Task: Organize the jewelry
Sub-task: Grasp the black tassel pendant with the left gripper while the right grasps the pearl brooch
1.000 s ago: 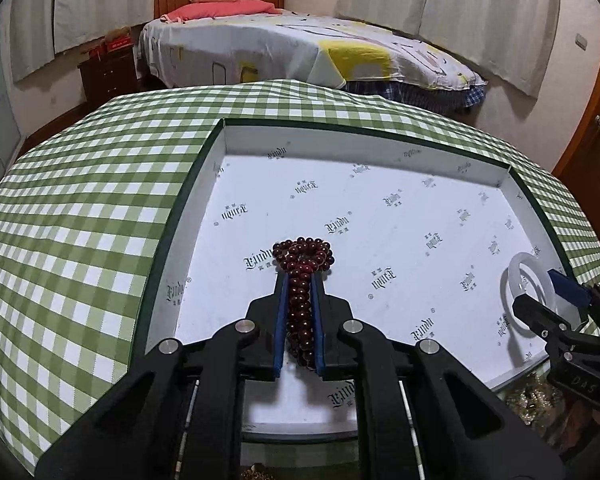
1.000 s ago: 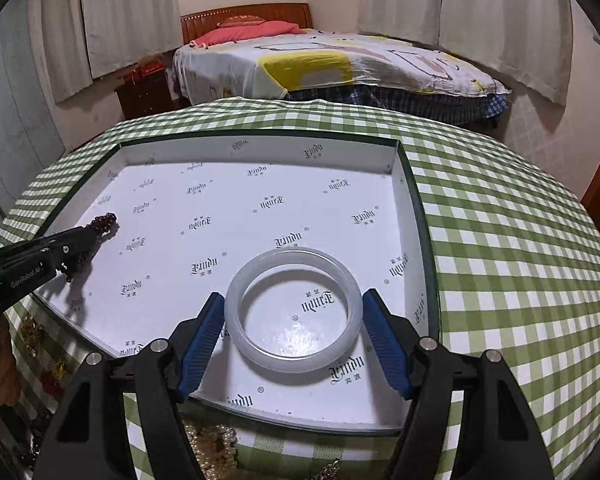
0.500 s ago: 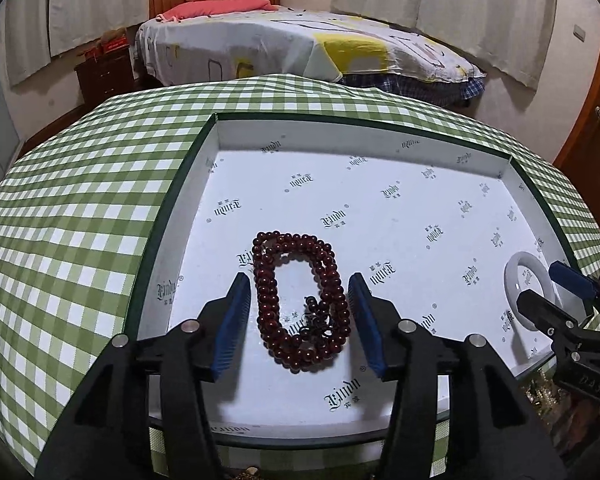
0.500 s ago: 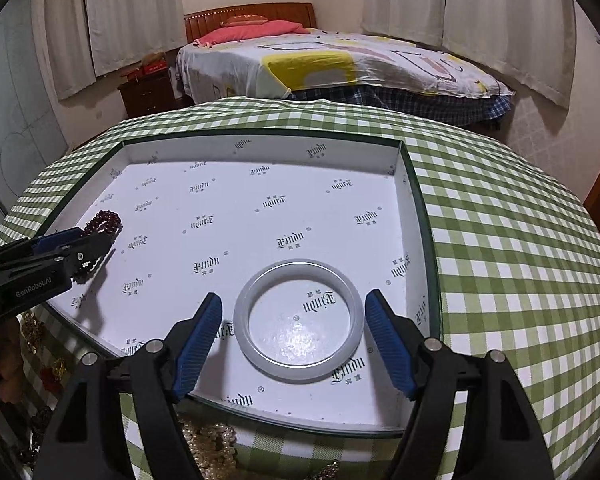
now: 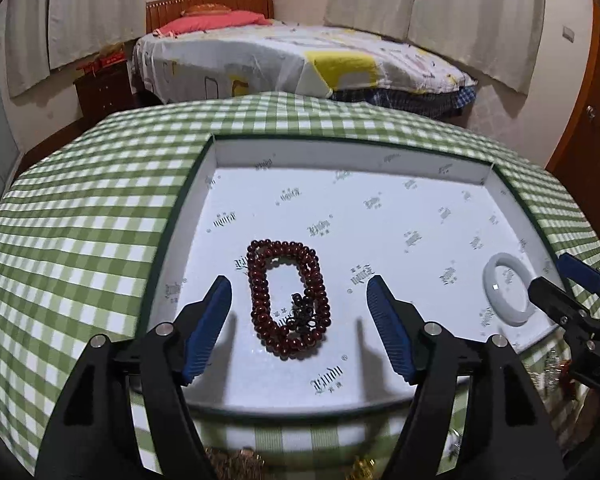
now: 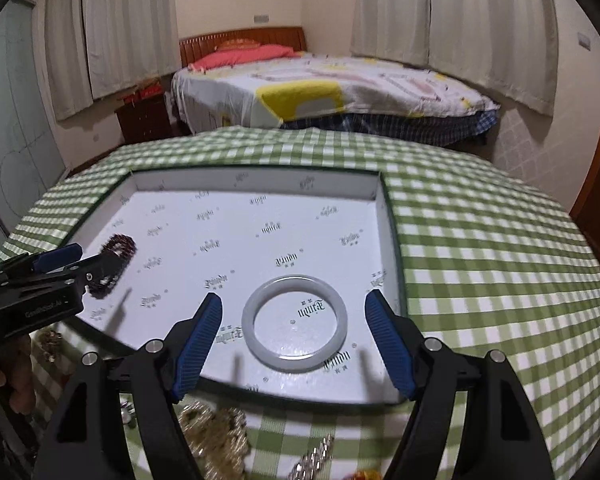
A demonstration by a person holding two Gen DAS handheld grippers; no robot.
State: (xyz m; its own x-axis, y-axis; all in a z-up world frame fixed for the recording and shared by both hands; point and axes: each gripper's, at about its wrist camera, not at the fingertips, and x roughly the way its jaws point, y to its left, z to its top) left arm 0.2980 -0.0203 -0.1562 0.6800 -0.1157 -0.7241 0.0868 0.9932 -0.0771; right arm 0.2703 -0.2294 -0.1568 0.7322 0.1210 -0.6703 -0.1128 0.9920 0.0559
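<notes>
Released a second ago, the bead bracelet (image 5: 287,299) lies untouched between the opening left gripper (image 5: 299,322).

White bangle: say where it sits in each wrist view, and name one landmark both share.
Left wrist view: white bangle at far right, lying in the tray's near right corner.
Right wrist view: white bangle low centre, flat between the open right gripper fingers, untouched.
Shared landmark: the white tray with printed lining.

light: warm indoor, overhead | shadows: soft | edges: fisheye-bent, vignetted | blur: slight
</notes>
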